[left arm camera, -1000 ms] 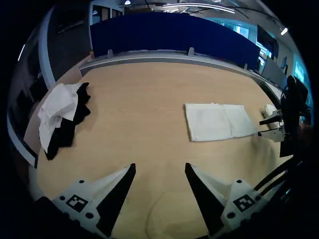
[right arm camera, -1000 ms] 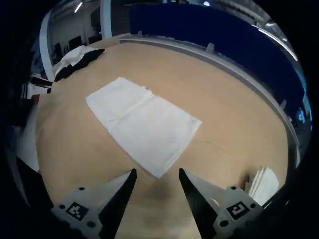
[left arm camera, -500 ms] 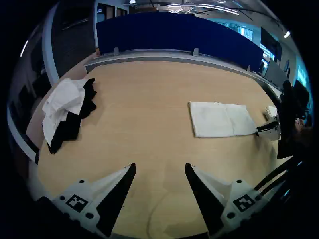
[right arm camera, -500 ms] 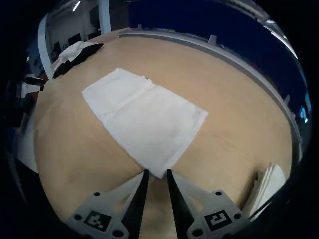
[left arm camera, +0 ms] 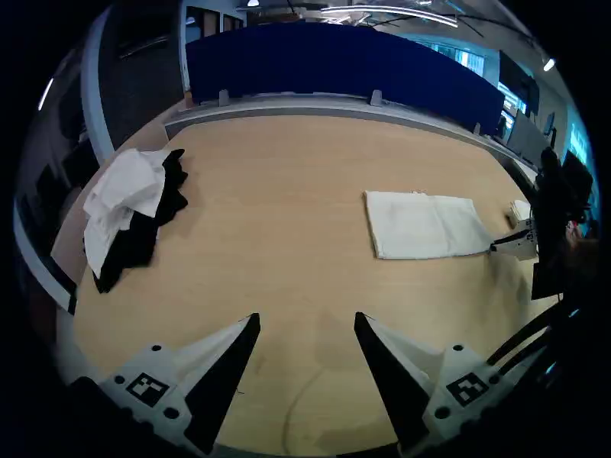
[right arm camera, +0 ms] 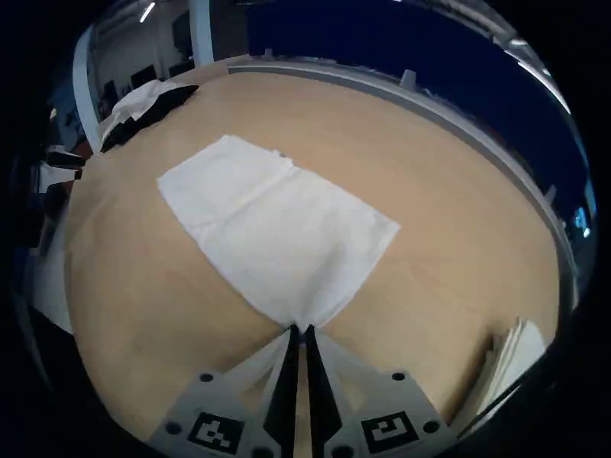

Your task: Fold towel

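Towel (right arm camera: 275,229) lies flat on the pale wood-grain table (right arm camera: 428,252). It is a white rectangle of soft, matte cloth with one fold line across it, running from 11 o'clock down to 6 o'clock in the right gripper view. At 6 o'clock its nearest corner sits between the tips of the right gripper (right arm camera: 299,336), whose dark, tapered fingers are drawn almost together on it. Small creases fan out through the cloth from that pinch.

The left gripper view gives the same towel from the side, at about 3 o'clock, as a low thin slab. The right gripper's white body is at the towel's far end, with the corner reaching up to it. At 6 o'clock the left gripper (left arm camera: 305,324) stands with its fingers spread wide, bare tabletop between them, well apart from the towel.

At 9 o'clock in that view a crumpled heap of white and black cloth (left arm camera: 130,214) lies near the table's edge, and it appears small at 11 o'clock in the right gripper view. A neat stack of folded white cloths (right arm camera: 512,359) rests at 4 o'clock in the right gripper view. A smooth blue partition (left arm camera: 336,65) with a grey rail along its foot lines the far edge at 12 o'clock
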